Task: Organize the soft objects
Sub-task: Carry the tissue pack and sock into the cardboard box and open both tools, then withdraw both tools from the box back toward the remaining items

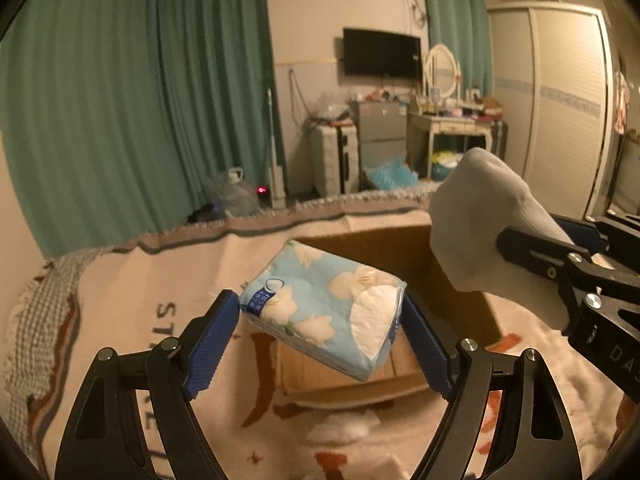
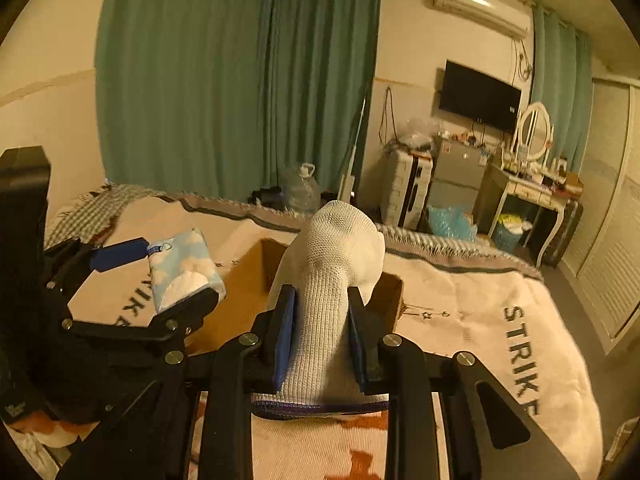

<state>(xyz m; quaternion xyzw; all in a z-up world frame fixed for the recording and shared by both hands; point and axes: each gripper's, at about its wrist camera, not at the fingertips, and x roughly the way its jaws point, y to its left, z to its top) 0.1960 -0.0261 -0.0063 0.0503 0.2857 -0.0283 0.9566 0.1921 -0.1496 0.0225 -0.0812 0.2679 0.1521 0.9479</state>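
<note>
We hold the tissue pack (image 1: 322,306) clamped between the left hand-held gripper (image 1: 320,340) pads at centre frame, above the cardboard box (image 1: 404,256) on the bed blanket (image 1: 120,300). The right hand-held gripper (image 2: 320,332) grips the white sock (image 2: 332,272) upright, over the same box.

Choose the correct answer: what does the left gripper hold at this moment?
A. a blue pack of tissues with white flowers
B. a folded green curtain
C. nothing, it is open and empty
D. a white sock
A: in the left wrist view, the left gripper has its blue pads pressed on both sides of the tissue pack, while the right gripper holds the white sock.
</note>
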